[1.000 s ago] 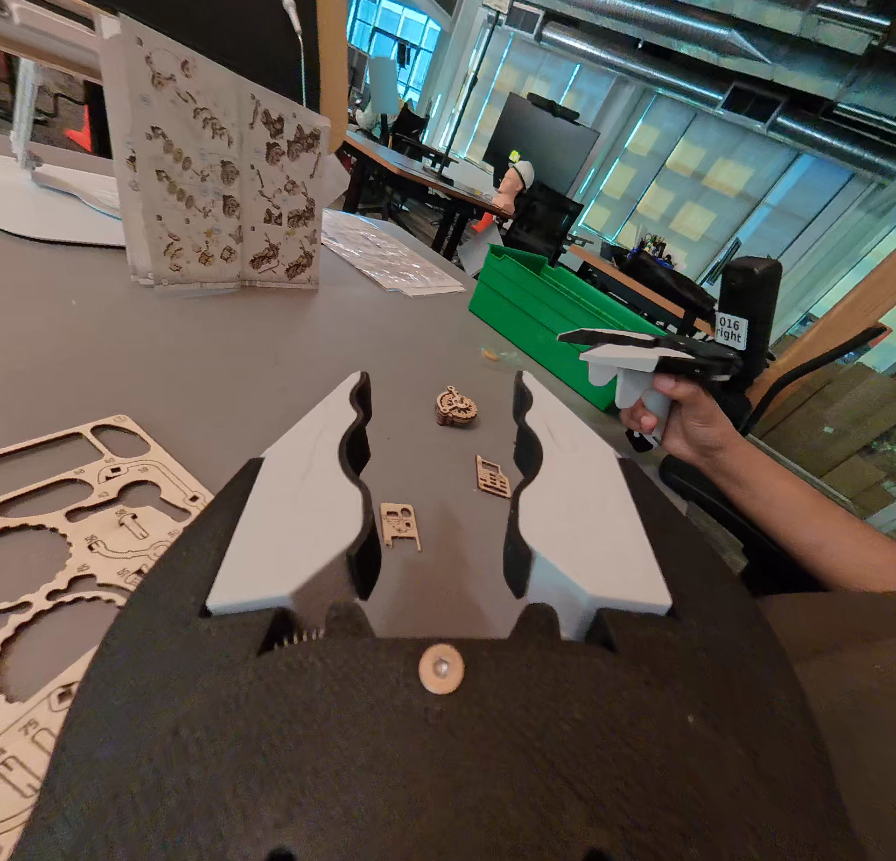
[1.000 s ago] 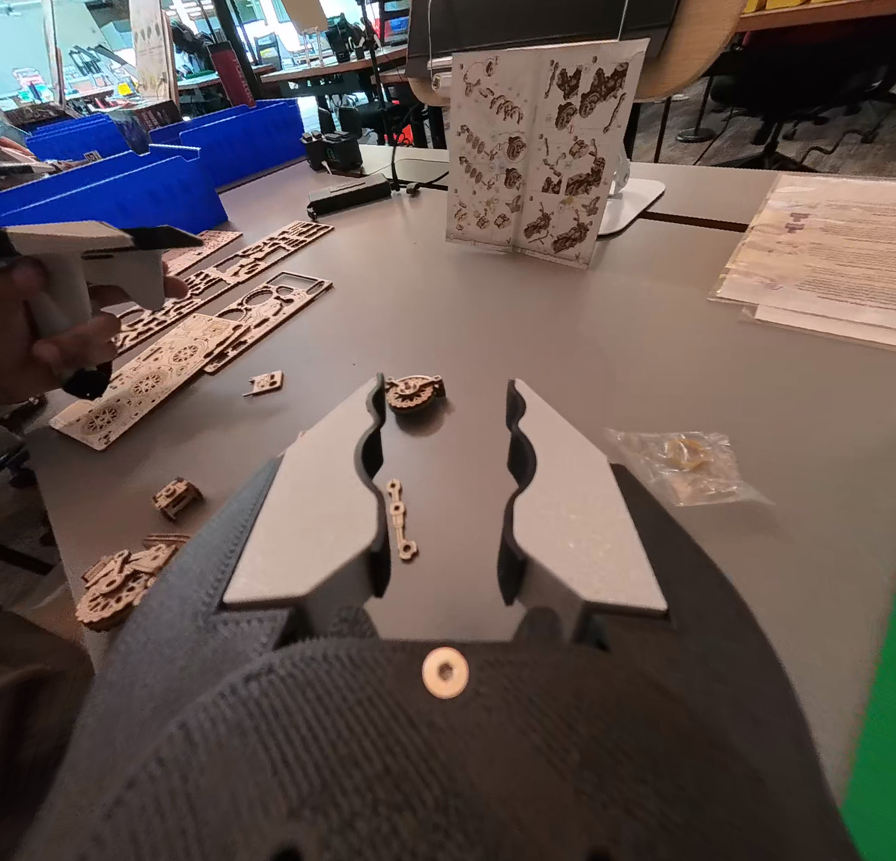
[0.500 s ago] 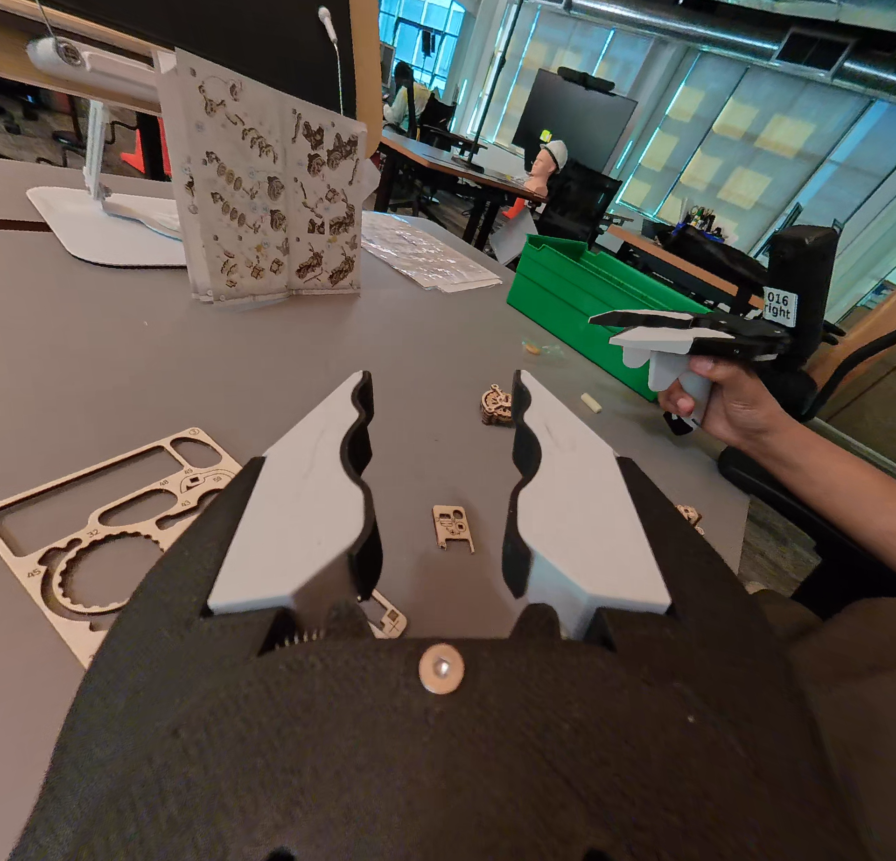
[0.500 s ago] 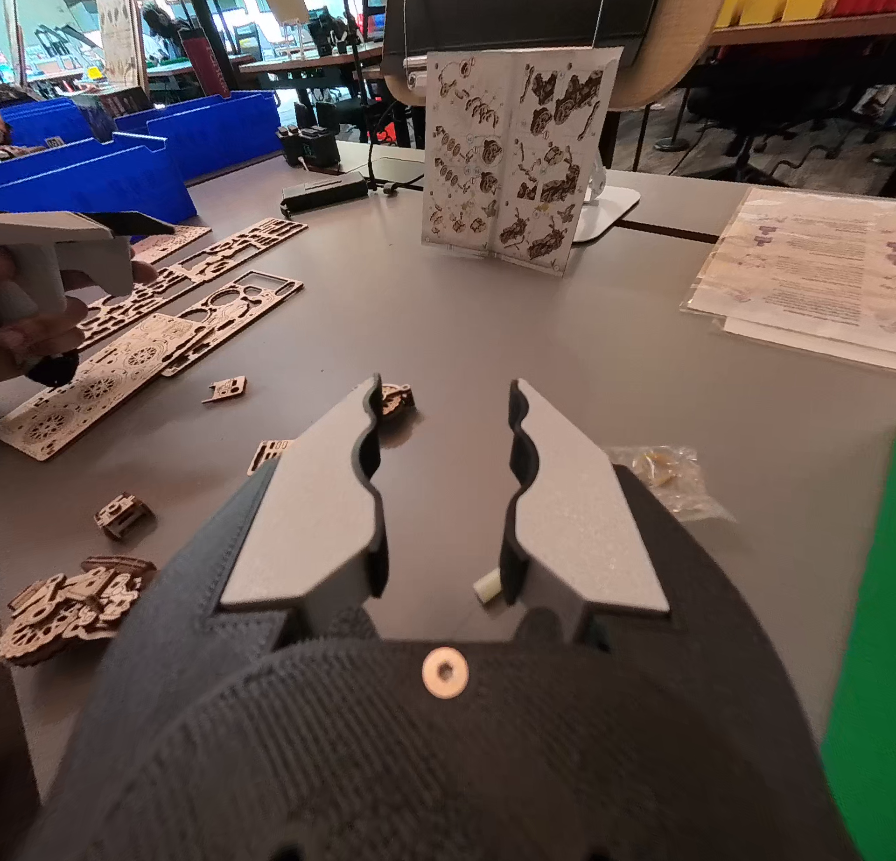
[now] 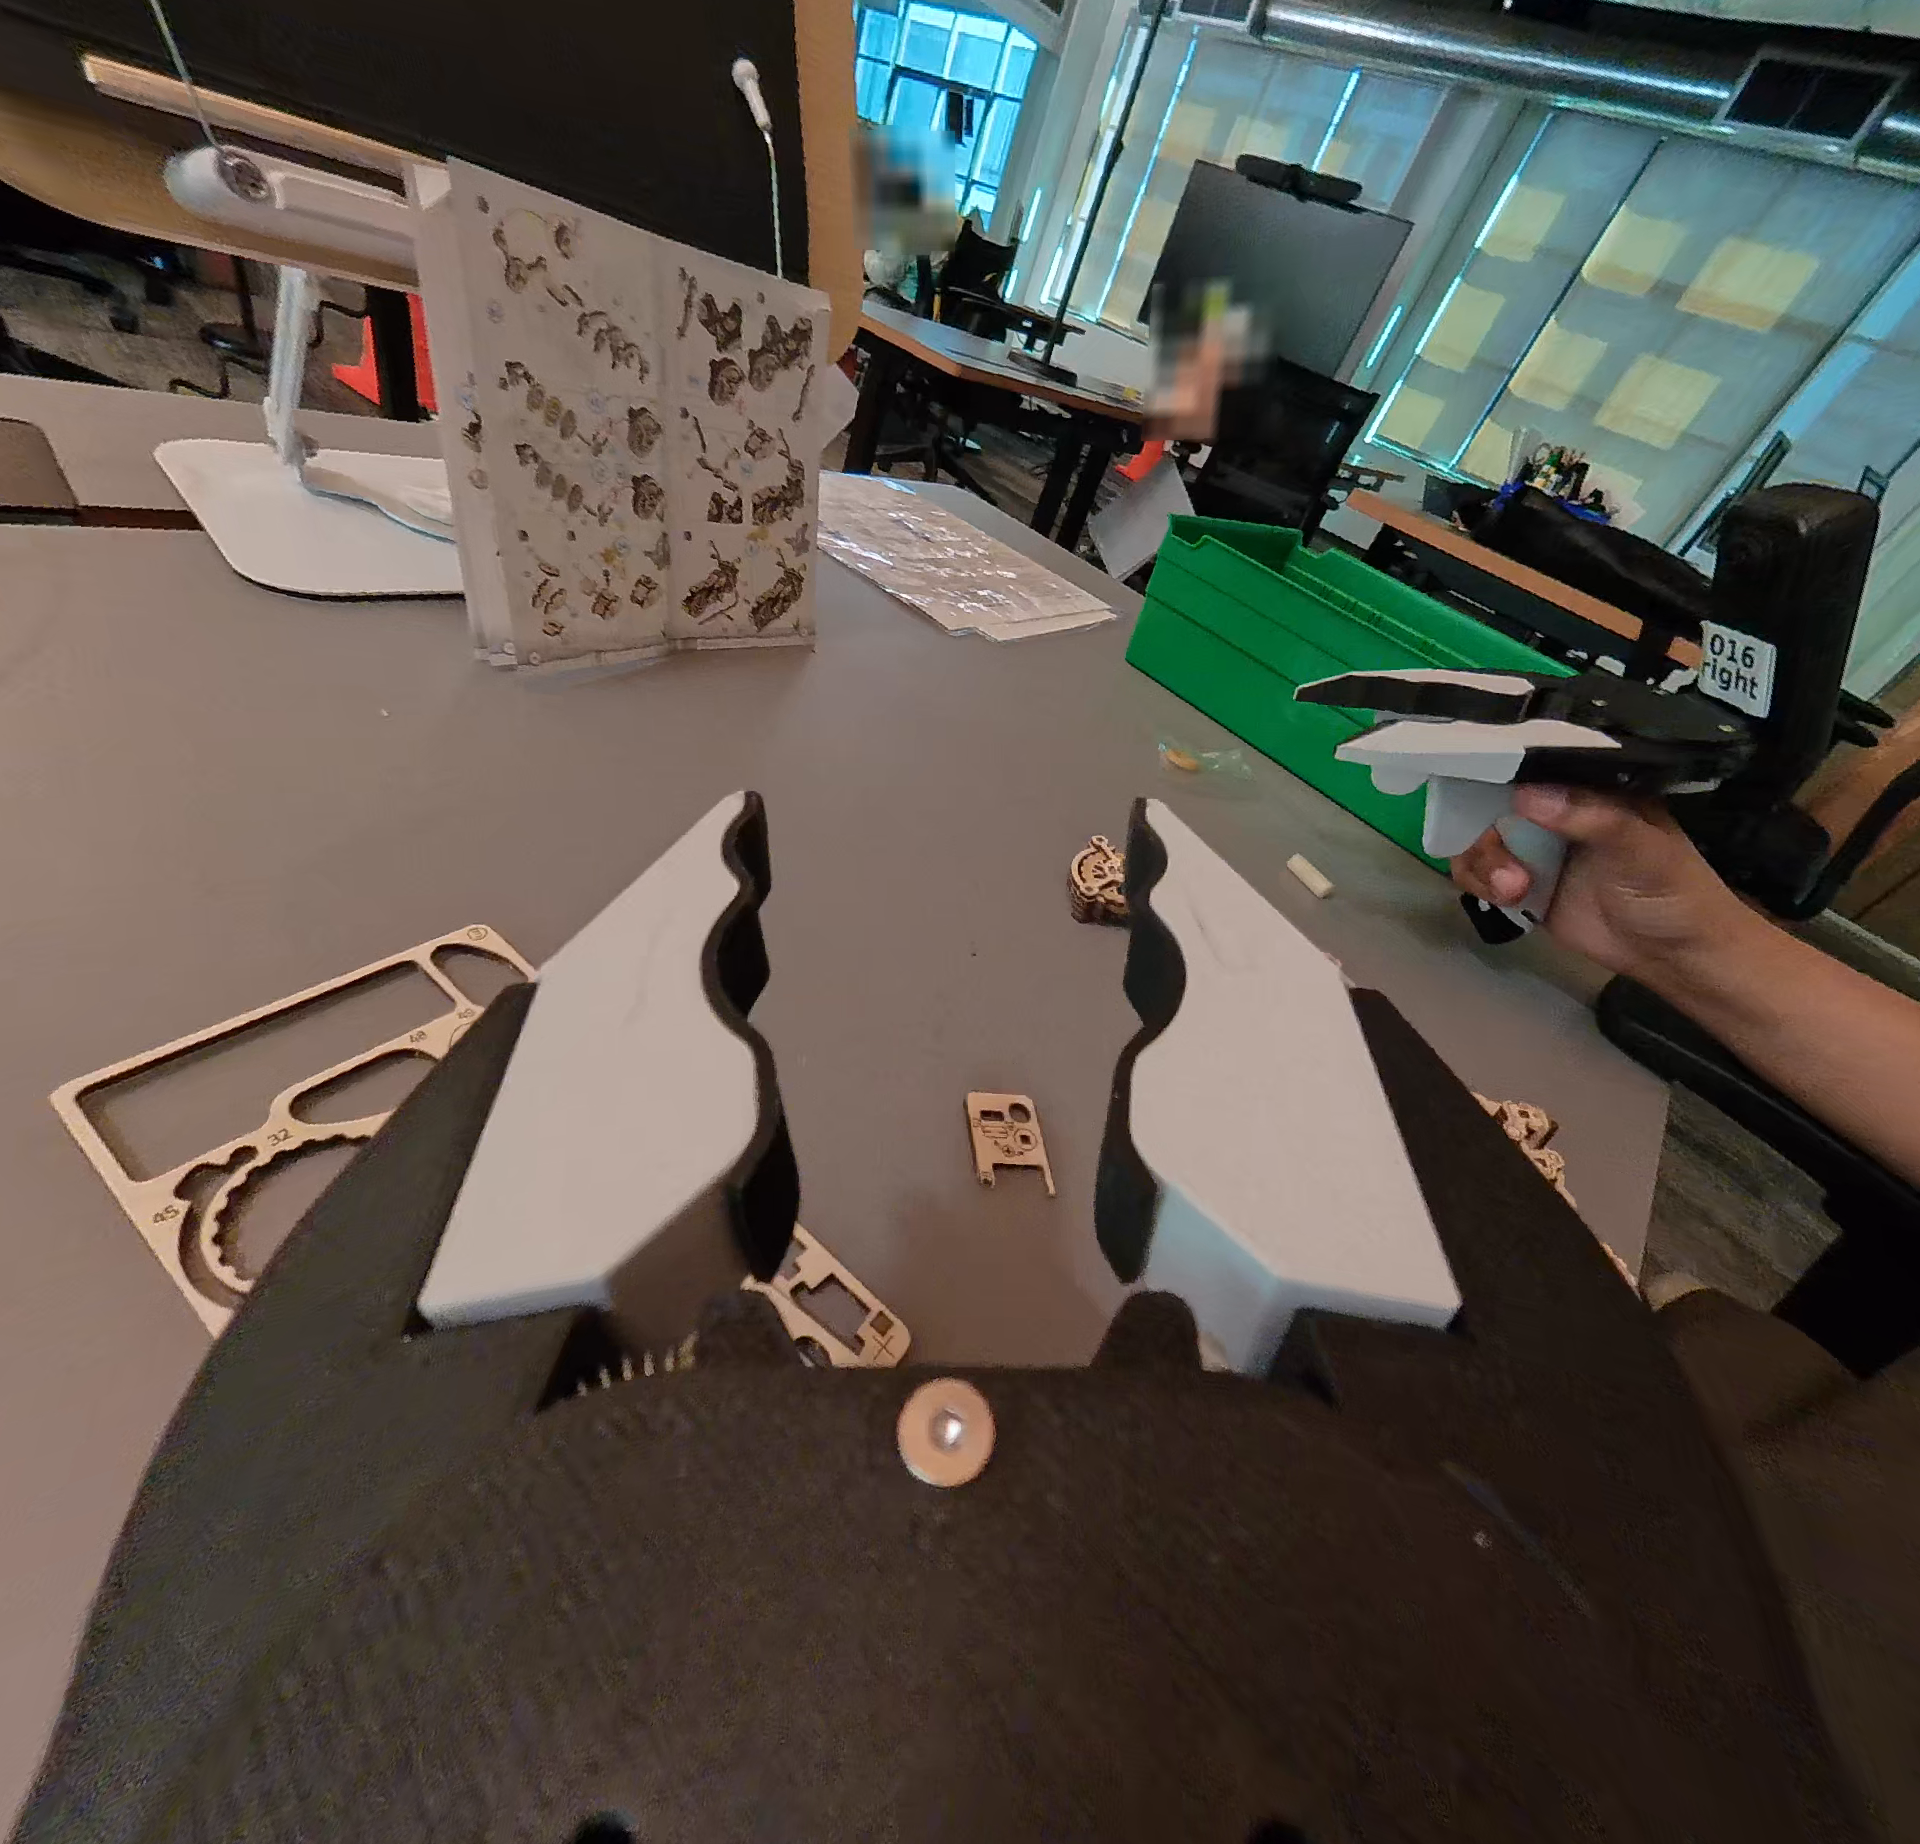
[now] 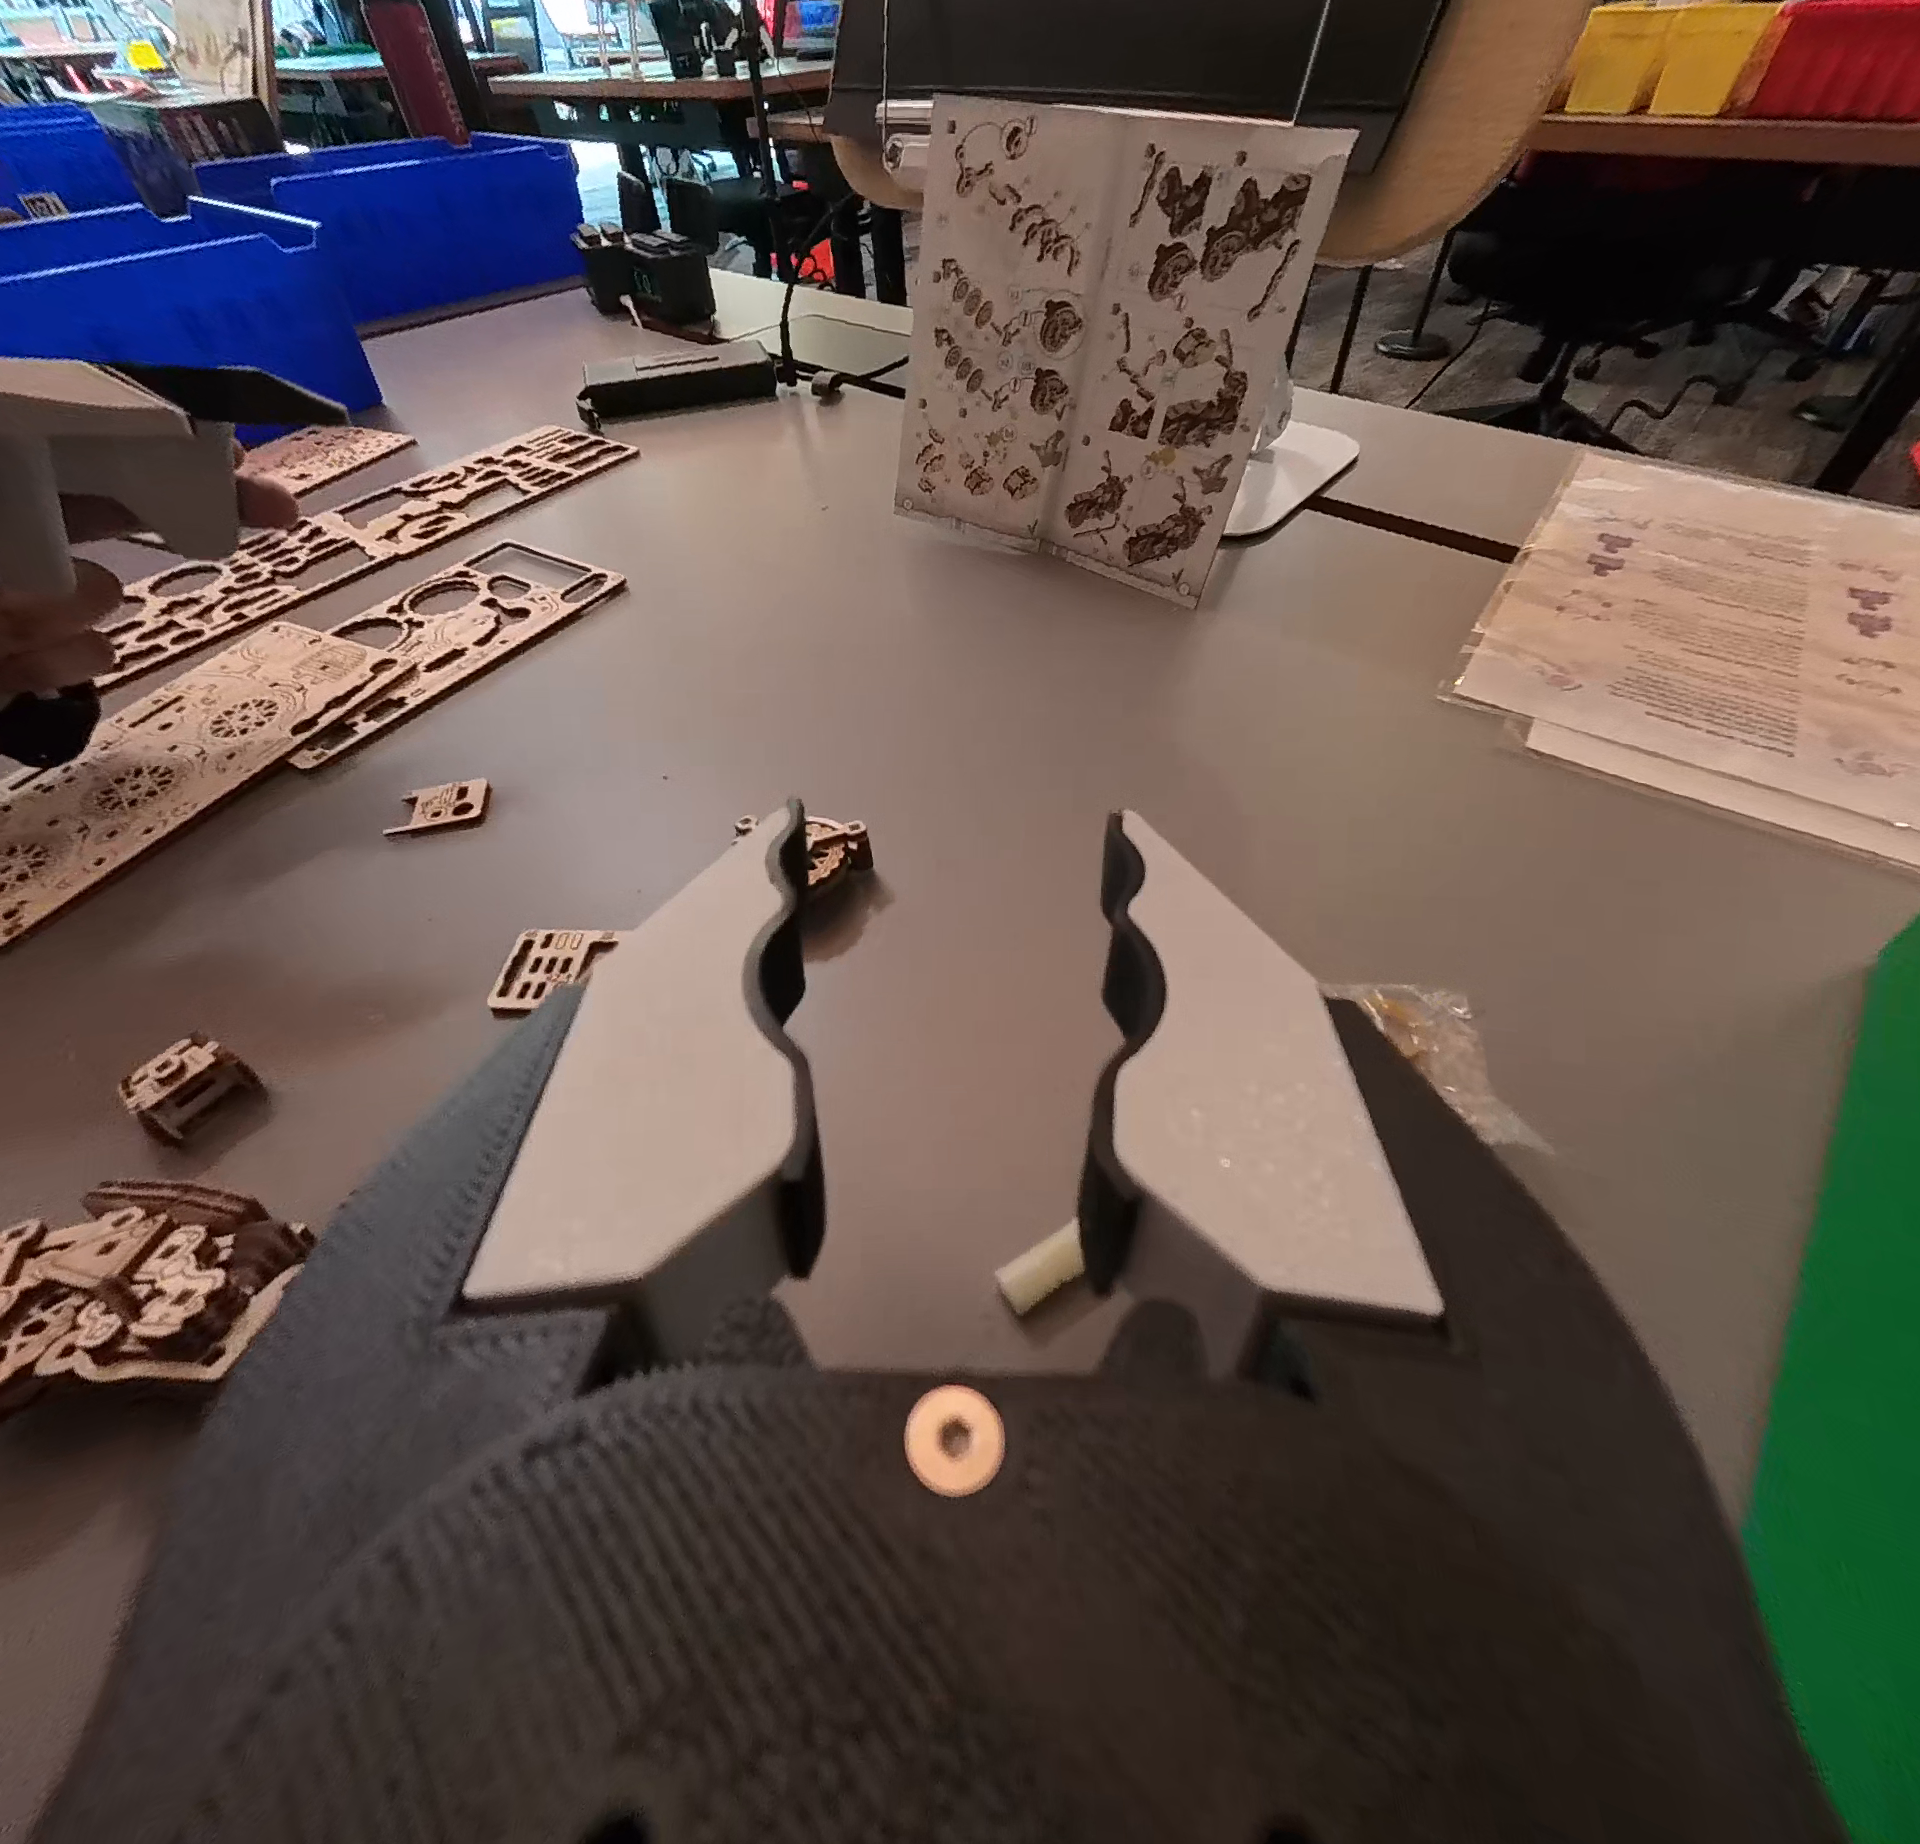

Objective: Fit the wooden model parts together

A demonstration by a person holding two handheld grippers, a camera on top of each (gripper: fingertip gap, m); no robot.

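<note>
My left gripper is open and empty above the grey table. A small flat wooden part lies between its fingers, and a small round wooden gear assembly lies just past the right fingertip. My right gripper is open and empty; the same gear assembly sits by its left fingertip. Loose wooden parts lie to its left: a flat slotted piece, a small flat piece, a small block assembly and a larger built sub-assembly. The right gripper also shows in the left wrist view, hand-held above the table's right edge.
Punched wooden sheets lie at the left, one also under my left gripper. A folded instruction sheet stands at the back. A green bin, a small plastic bag, a white peg, bagged papers and blue bins surround the work area. About 12 cm separates my right fingertips from the flat slotted piece. The larger built sub-assembly is closer to my right gripper, around 15 cm from its tips; the left tips are 20 cm off.
Both grippers have drawn back and risen slightly, staying open and empty. The gear assembly now sits near the fingertips in both views, and a white peg has come into the right view.
</note>
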